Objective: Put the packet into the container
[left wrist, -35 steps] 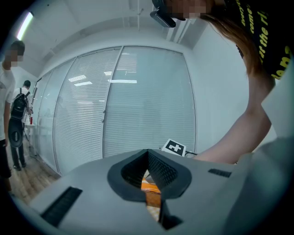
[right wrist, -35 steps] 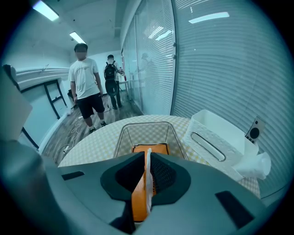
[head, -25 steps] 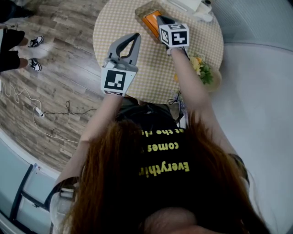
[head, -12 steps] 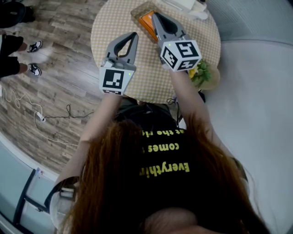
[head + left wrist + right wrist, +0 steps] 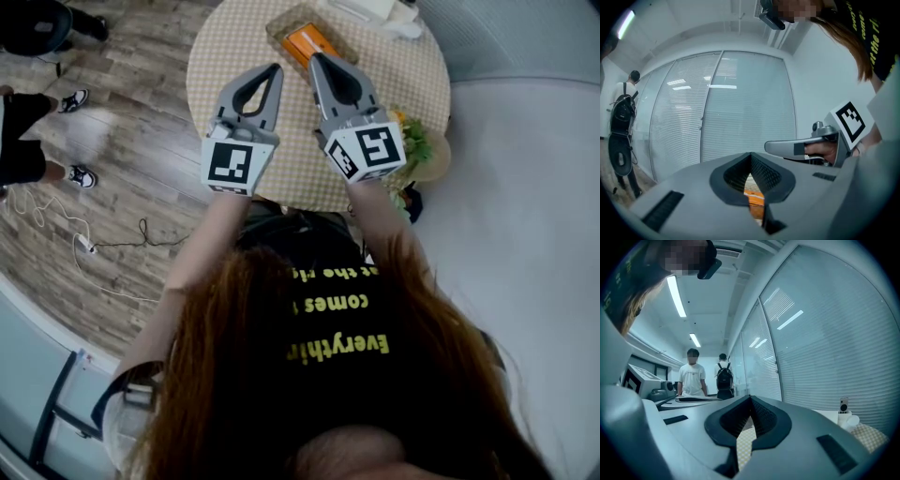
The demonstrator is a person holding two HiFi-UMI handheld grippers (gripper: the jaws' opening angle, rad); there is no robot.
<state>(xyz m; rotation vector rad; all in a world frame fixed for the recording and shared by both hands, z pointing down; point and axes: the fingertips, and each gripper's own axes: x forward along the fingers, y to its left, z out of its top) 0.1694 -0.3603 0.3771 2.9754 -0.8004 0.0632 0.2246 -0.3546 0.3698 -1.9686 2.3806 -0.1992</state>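
Observation:
An orange packet [image 5: 306, 42] lies inside the light container [image 5: 286, 25] at the far side of the round checked table [image 5: 230, 47]. My right gripper [image 5: 315, 58] is shut and empty, raised level with its tips just short of the container's near edge. My left gripper [image 5: 274, 69] hovers beside it to the left, also shut with nothing in it. In the left gripper view the closed jaws [image 5: 751, 154] frame a strip of the orange packet [image 5: 756, 201], and the right gripper [image 5: 768, 146] shows side-on. The right gripper view shows its jaws [image 5: 750, 397] meeting over checked cloth.
A pot of yellow flowers [image 5: 417, 145] stands at the table's right edge, close to my right forearm. White items [image 5: 384, 11] sit at the table's back, a white cup [image 5: 844, 418] among them. People [image 5: 28, 94] stand on the wooden floor to the left, and a cable [image 5: 112, 232] lies there.
My right gripper has lifted away from the packet in the container and drawn back toward me, staying shut. The left gripper has kept still. The packet stays in the container.

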